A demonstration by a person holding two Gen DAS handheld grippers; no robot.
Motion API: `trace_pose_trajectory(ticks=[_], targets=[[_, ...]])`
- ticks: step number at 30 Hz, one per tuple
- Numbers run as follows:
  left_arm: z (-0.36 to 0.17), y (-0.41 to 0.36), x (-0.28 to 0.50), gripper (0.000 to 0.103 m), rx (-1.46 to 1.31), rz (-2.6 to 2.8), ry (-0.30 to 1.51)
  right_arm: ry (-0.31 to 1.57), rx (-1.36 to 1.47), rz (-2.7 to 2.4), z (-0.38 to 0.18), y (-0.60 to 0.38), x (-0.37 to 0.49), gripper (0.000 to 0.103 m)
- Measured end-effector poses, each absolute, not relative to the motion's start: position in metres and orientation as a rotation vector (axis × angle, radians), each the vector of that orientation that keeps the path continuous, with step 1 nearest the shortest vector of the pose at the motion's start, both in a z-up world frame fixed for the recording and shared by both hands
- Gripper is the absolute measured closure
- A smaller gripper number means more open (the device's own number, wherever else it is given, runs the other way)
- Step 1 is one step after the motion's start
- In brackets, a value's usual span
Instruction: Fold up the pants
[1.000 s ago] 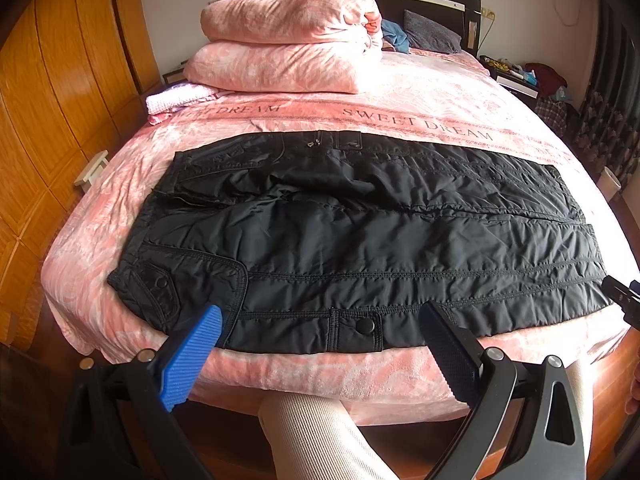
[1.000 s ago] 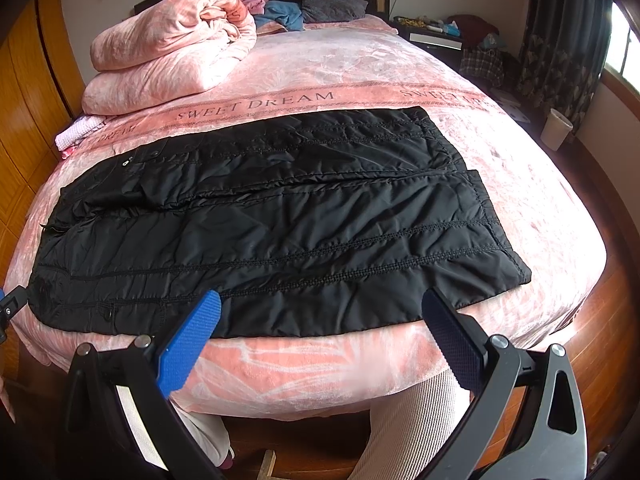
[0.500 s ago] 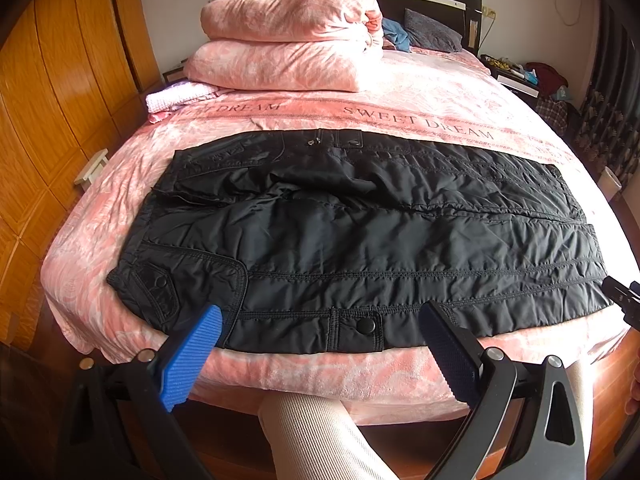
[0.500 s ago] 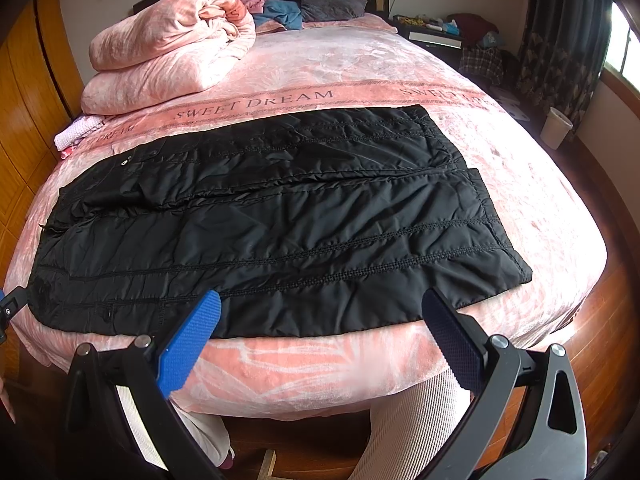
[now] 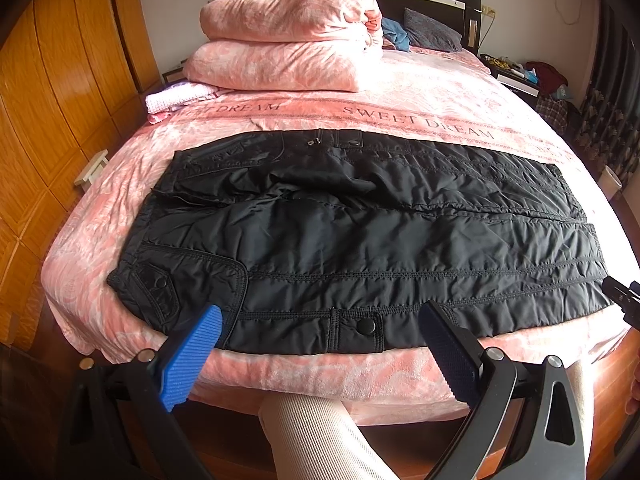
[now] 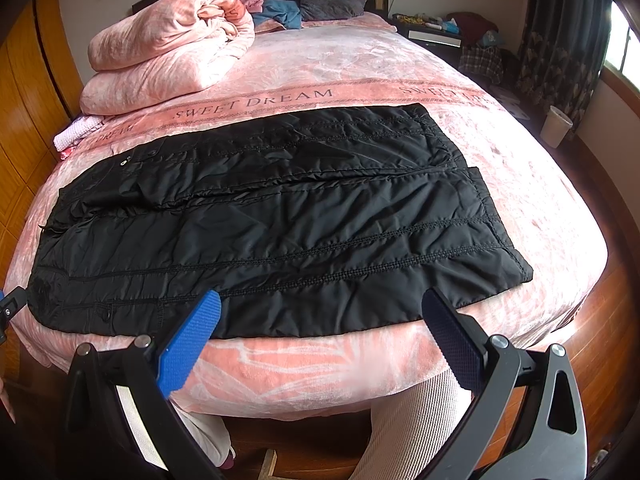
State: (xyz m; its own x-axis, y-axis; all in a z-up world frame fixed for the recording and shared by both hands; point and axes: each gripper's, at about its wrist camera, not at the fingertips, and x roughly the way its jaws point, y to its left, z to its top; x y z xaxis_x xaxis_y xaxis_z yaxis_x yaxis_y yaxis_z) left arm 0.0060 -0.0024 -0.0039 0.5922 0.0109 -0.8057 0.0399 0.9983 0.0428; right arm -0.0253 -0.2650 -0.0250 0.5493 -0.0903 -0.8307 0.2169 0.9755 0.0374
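Observation:
Black quilted pants (image 5: 360,240) lie flat across the pink bed, waist to the left, leg ends to the right; they also show in the right wrist view (image 6: 272,236). The two legs lie side by side, the near leg along the bed's front edge. My left gripper (image 5: 320,320) is open and empty, held just off the near edge by the waist pocket and snap button (image 5: 366,326). My right gripper (image 6: 320,312) is open and empty, held off the near edge by the lower leg. Neither touches the pants.
A pink bedspread (image 5: 400,112) covers the bed. Folded pink quilts (image 5: 288,40) are stacked at the head, with a small white-pink cloth (image 5: 176,96) beside them. A wooden wardrobe (image 5: 48,100) stands left. A nightstand (image 6: 436,32) and bin (image 6: 556,126) stand right. The person's legs (image 5: 320,440) are below.

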Motion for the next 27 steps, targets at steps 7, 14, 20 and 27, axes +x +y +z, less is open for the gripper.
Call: trace_pose_trajectory(ticks=[7, 14, 20, 27], targets=[[-0.003, -0.003, 0.007, 0.004, 0.060, -0.017, 0.938, 0.974, 0.142, -0.183, -0.025, -0.265, -0.025, 0.002], [-0.006, -0.002, 0.007, 0.004, 0.061, -0.017, 0.939, 0.976, 0.139, -0.180, -0.026, -0.266, -0.024, 0.002], [-0.011, 0.000, 0.010, 0.004, 0.062, -0.014, 0.948, 0.984, 0.138, -0.177, -0.028, -0.265, -0.019, 0.002], [-0.011, -0.005, 0.028, 0.004, 0.041, -0.061, 0.981, 0.996, 0.151, -0.130, -0.032, -0.270, -0.003, 0.002]])
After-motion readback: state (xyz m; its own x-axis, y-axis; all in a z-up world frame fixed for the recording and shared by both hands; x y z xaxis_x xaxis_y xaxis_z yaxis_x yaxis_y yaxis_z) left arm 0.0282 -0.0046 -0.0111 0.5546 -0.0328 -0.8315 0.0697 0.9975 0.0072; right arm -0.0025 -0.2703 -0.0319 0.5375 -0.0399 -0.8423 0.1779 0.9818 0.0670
